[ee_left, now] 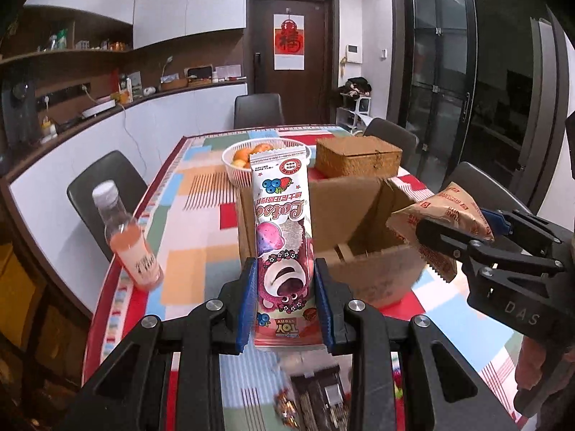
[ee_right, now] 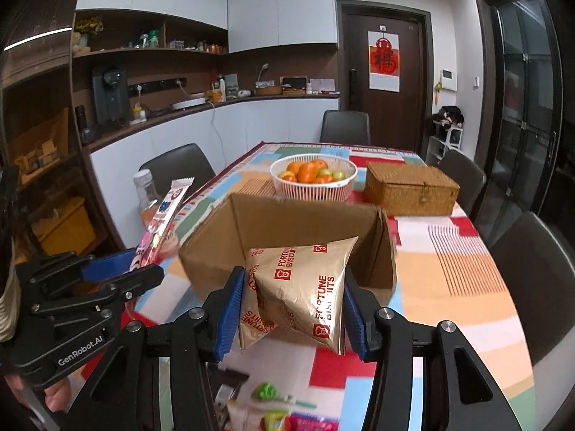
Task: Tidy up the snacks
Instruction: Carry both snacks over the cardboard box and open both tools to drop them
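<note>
While both packs hang clear of the table, the step in hand reads as carry-and-drop into the box; notes below.

Left gripper (ee_left: 285,300): jaws narrow, clamped on the lower part of the pink wafer pack (ee_left: 282,237); pack stands upright, top end toward the far side, in front of the box's near-left wall.

Right gripper (ee_right: 293,314): jaws mid-width, clamped across the gold biscuit bag (ee_right: 305,287); bag is puffy, one corner pokes up-right, at the box's near rim.

Method (judgement): bring each pack over the box opening before release; tip the tall wafer pack flat so it does not catch the near wall. Release one side at a time, grippers kept apart. Do not squeeze the biscuit bag harder; contents prob. brittle.

Cardboard box (ee_left: 359,212): open top, near centre of table (ee_right: 467,269); as far as visible, inside looks empty, floor partly hidden.

White basket (ee_right: 345,179): far side of box, holds oranges plus some green fruit.

Wicker box (ee_right: 413,186): far right, lid shut; contents n/a.

Bottle (ee_left: 125,240): left edge of table, pink drink, capped.

Loose snacks (ee_right: 269,406): near edge, blurred; not yet sorted.
</note>
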`<state>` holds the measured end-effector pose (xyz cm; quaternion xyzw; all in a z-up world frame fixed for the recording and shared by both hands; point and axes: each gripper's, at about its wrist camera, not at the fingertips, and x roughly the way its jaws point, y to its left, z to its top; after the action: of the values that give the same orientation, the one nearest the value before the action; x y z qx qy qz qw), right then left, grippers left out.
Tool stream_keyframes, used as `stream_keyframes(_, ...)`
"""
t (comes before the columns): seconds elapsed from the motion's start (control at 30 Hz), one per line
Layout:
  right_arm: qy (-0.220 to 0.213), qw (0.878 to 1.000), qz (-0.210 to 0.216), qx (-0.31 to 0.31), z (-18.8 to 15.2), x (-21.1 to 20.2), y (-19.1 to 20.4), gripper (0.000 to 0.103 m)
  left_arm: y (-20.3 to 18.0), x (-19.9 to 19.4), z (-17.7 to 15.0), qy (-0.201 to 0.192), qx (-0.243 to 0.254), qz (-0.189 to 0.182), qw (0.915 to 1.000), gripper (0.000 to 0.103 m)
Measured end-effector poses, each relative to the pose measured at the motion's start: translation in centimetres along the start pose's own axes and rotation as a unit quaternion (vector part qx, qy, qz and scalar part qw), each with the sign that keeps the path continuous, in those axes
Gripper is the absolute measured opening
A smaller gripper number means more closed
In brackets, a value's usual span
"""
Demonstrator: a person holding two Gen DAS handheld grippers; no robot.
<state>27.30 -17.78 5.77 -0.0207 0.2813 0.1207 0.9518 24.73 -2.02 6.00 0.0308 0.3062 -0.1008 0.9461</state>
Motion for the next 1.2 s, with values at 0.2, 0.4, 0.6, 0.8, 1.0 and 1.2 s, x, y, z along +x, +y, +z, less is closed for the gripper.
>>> stream_keyframes(0.2,0.007,1.000,0.006,-0.005,2.7,2.2,-0.8,0.051,0.2,2.3,2.9,0.012,0.008,-0.004,0.9999,0.030)
stream_keyframes(0.4,0.022,1.000,0.002,-0.002,3.7,4.3,-1.6,0.051,0.0,5.3,4.7,0.038,0.013,0.001,0.9992,0.030)
stream_keyframes(0.6,0.032,0.999,-0.009,0.000,4.4,6.2,-2.2,0.051,-0.1,8.0,5.7,0.062,0.011,0.012,0.9979,0.032)
stream_keyframes(0.8,0.040,0.999,-0.024,0.003,4.5,6.8,-2.6,0.068,-0.2,7.5,5.6,0.055,0.012,0.021,0.9982,0.060)
stream_keyframes(1.0,0.030,0.999,-0.028,0.000,3.1,4.3,-2.5,0.073,-0.8,4.2,3.8,0.031,0.018,0.018,0.9992,0.073)
stream_keyframes(1.2,0.001,0.999,-0.041,-0.016,0.9,0.3,-1.3,0.075,-1.8,0.7,1.1,0.016,0.020,0.007,0.9996,0.082)
